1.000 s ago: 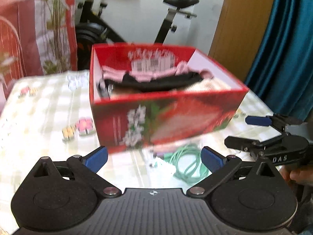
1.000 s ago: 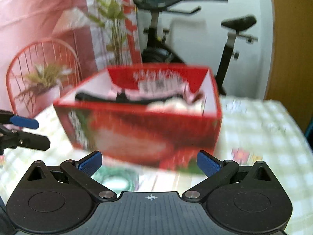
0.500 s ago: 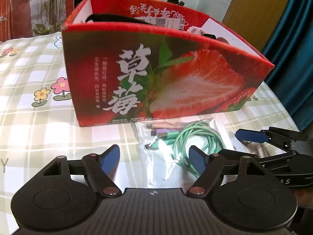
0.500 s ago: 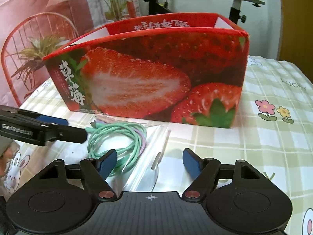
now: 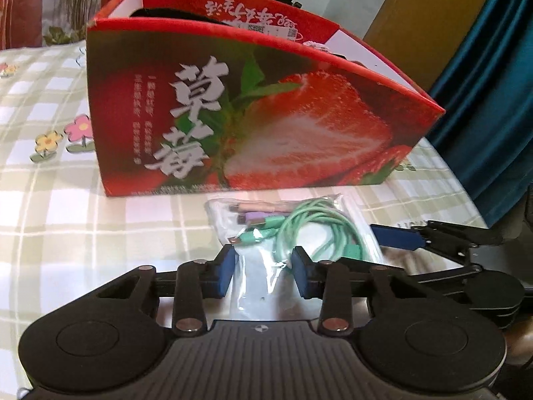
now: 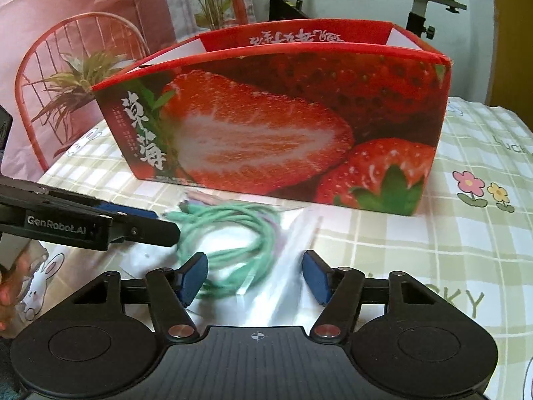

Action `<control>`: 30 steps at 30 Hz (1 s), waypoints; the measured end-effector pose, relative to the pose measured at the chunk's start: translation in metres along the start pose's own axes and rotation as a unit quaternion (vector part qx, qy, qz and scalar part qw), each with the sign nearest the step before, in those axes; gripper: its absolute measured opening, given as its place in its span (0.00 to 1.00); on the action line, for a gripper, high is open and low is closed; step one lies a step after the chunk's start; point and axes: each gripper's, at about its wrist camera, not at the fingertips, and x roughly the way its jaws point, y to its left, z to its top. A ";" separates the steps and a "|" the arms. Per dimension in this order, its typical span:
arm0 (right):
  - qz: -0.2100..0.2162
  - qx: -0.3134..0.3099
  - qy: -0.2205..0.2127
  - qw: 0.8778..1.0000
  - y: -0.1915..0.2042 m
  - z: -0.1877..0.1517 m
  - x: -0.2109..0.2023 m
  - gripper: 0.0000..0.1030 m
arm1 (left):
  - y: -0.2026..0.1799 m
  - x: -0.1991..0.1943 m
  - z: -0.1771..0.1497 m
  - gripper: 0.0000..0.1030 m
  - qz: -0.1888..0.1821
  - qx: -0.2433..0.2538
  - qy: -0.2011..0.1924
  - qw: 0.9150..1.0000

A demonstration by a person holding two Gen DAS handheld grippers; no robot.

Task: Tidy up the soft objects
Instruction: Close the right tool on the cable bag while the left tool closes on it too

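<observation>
Nearest, the left tool (image 5: 263,271) sits low over the checked surface (image 5: 66,233) with its blue pads parted around the near edge of a clear bag of green cables (image 5: 299,230), nothing pinched between them. The right tool (image 6: 255,275) comes in from the other side, likewise spread wide over the same bag (image 6: 233,233) and gripping nothing. Just behind the bag stands the red strawberry box (image 5: 253,123), open-topped, with dark and pink fabric barely visible inside.
</observation>
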 end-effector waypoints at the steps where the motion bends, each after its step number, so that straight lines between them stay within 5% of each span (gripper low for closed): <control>1: 0.001 0.006 0.001 1.000 0.000 0.000 -0.001 0.58 | 0.000 0.000 -0.001 0.39 -0.002 -0.002 0.000 1.000; 6: 0.003 0.025 -0.001 1.000 -0.004 -0.002 -0.004 0.49 | 0.000 -0.001 -0.008 0.39 -0.012 -0.018 -0.001 1.000; 10: -0.001 0.008 -0.002 1.000 -0.004 -0.002 -0.006 0.32 | -0.003 -0.002 -0.012 0.39 -0.013 -0.018 -0.002 1.000; 30: -0.005 0.011 -0.007 1.000 -0.005 -0.010 -0.010 0.31 | 0.001 -0.011 -0.012 0.39 0.010 -0.006 0.011 1.000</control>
